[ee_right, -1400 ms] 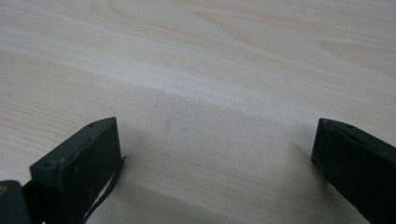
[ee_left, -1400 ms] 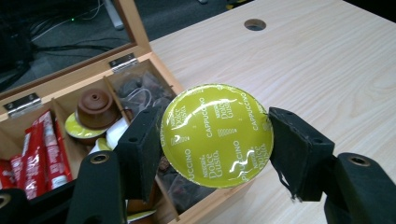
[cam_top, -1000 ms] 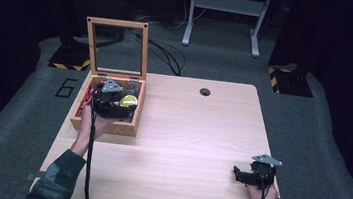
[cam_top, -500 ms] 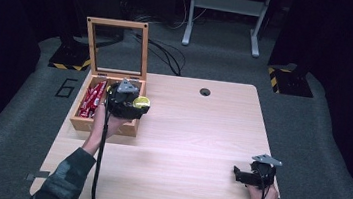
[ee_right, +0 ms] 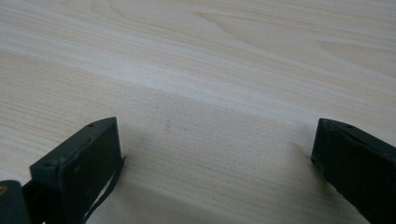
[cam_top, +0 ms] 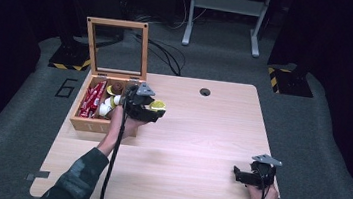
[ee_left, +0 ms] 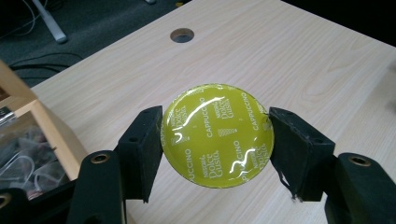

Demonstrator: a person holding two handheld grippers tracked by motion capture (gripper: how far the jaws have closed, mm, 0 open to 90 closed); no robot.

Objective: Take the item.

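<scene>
Left gripper [cam_top: 149, 107] fingers clamped, arm extended; right gripper [cam_top: 242, 175] fingers apart, low.

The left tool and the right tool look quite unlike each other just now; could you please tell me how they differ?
The left tool is shut on a yellow-green coffee capsule; the right tool stands open with nothing between its jaws. In the high view, the left tool is beside the wooden box, while the right tool sits near the table's front right corner. Both have black jaws and a grey three-cornered plate on top.
</scene>
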